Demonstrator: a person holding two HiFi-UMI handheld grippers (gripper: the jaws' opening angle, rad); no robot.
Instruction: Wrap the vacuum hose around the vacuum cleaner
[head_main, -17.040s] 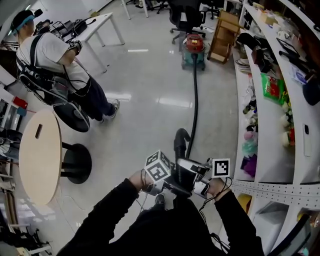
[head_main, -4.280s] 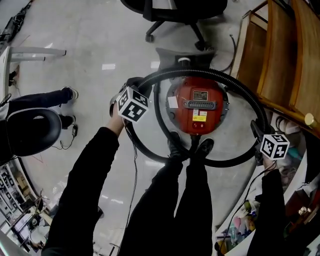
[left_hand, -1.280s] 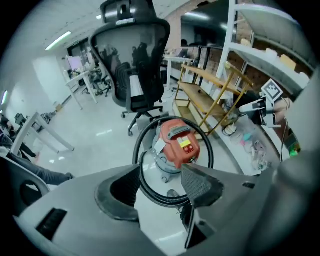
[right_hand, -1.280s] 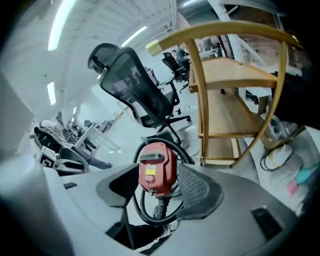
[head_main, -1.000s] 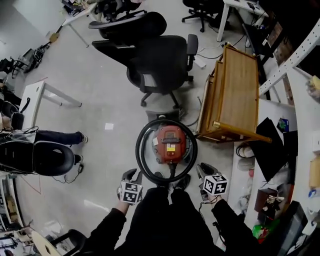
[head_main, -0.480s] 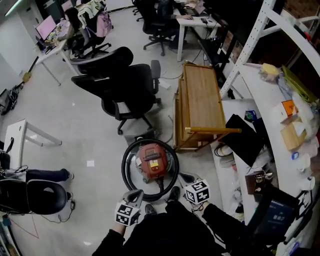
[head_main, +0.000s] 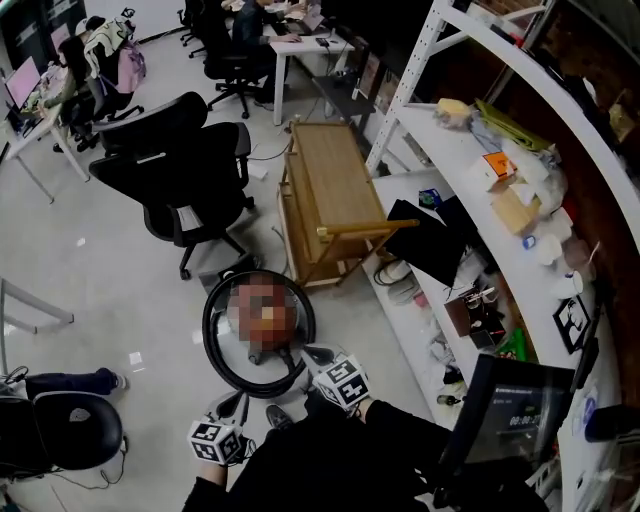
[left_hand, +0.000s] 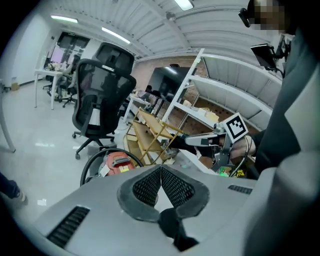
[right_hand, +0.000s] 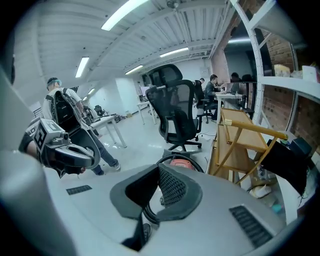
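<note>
Black long sleeves (head_main: 400, 428) clothe the person. The pale grey left gripper (head_main: 236, 405) and right gripper (head_main: 318, 356) each bear a white cube with black square markers (head_main: 343, 382) and dark dotted rubber pads (left_hand: 175, 187).

Head camera looks steeply down from above, both gripper cameras look slightly downward; all share the nearby vacuum cleaner (right_hand: 179, 163), seven o'clock overhead.
</note>
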